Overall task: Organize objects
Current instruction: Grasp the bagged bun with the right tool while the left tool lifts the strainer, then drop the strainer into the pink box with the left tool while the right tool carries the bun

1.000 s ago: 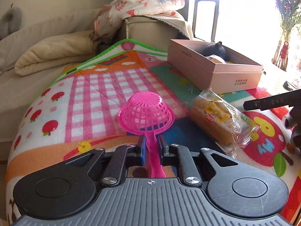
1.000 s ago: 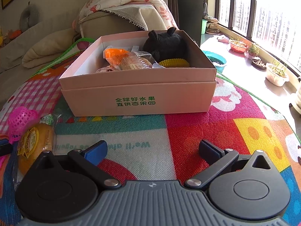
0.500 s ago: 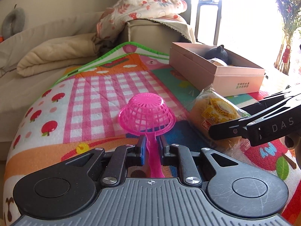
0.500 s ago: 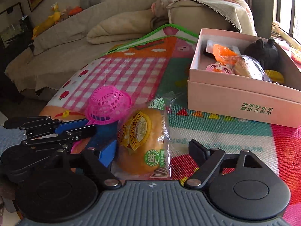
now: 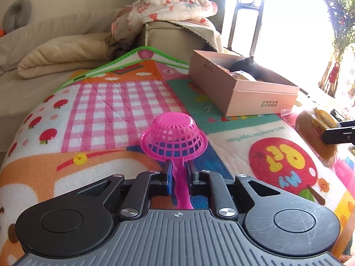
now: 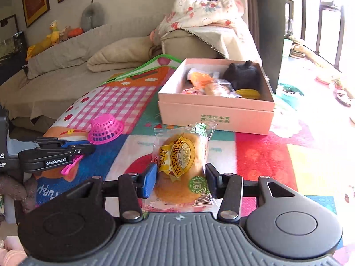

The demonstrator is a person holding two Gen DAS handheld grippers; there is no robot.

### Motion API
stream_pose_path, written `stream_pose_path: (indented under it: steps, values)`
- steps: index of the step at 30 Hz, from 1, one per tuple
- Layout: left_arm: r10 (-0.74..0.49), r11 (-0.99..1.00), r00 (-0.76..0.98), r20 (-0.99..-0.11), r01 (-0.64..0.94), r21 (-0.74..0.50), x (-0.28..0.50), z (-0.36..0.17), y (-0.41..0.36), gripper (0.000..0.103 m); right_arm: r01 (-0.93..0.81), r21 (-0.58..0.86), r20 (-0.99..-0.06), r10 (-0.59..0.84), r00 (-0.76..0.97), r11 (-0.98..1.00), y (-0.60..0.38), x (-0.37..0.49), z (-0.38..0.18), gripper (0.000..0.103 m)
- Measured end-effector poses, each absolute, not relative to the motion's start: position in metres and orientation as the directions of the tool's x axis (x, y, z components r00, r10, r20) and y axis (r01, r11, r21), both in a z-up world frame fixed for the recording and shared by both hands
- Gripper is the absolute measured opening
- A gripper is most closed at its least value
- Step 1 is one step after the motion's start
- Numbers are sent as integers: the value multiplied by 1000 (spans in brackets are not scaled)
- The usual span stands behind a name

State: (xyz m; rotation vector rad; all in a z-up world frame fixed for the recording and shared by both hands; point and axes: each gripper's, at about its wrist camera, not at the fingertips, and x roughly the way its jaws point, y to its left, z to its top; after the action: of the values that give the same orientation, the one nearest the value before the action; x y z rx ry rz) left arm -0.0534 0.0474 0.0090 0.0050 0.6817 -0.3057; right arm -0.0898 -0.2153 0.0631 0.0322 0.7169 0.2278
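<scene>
Nearest the right wrist camera, the right hand-held gripper has just been closing and its jaws now clamp the bun across its width, the blue pad pressing the wrapper on one side and the black pad on the other. The bun appears to be lifted clear of the mat, though its underside is hidden. The left hand-held gripper is shut on the handle of the strainer, whose bowl faces down, rim toward the mat.

Step in hand, as judged: carry the bun to the box and drop it in. To do it well, keep the squeeze light, since the bun looks soft and the film slippery; too hard a grip could crush it, too loose could let the wrapper slide. Raise it above the box's near wall before moving over, and aim for the left part of the box, where free space appears to remain. Keep the strainer well apart from that path.

The bun is a golden-brown oval roll in clear film with a yellow and red label and a green round seal. Beyond it, the box is pale pink, open-topped, with green print on the front; it holds wrapped snacks, a black plush toy and a yellow item.
</scene>
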Motion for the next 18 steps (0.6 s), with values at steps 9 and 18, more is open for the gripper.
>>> stream_pose_path:
  steps: [9,18]
  values:
    - [-426,903,763,-487,386,-187,-22,108,11,15,-112,128,-521,163,838,985,-260,-113,84,47]
    - [-529,845,786,-320,451,-288,78,141,-73,16,-84,153,-547,155,823,985,-265,-102,68,47]
